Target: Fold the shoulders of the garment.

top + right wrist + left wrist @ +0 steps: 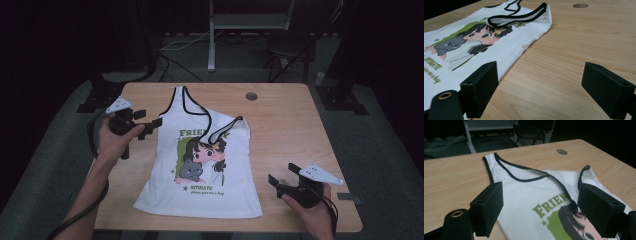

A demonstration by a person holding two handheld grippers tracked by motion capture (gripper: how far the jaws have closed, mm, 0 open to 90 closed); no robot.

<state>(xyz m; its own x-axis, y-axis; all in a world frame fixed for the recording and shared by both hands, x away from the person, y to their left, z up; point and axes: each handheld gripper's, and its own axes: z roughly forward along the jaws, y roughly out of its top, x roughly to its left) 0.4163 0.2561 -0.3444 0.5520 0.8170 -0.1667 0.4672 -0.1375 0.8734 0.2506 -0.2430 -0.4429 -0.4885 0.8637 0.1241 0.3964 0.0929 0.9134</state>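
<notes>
You held both the left gripper (152, 127) and right gripper (282, 176), jaws apart, beside the tank top (200, 165), its long axis running straps-away from you along the table (285, 125).

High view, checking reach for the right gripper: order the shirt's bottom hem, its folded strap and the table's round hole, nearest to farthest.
From the right gripper:
1. Bottom hem, to its left.
2. Folded strap, farther up the shirt.
3. Round hole, near the table's far edge.

My jaws are matt black, slightly grainy plastic blocks, a brass-looking ring set in the left gripper (540, 202). The tank top (200, 165) is soft white cloth, smooth-knit, black ribbed trim, its print flat and matt. Under it, the table (285, 125) is pale wood-grain laminate with a faint satin sheen.
</notes>
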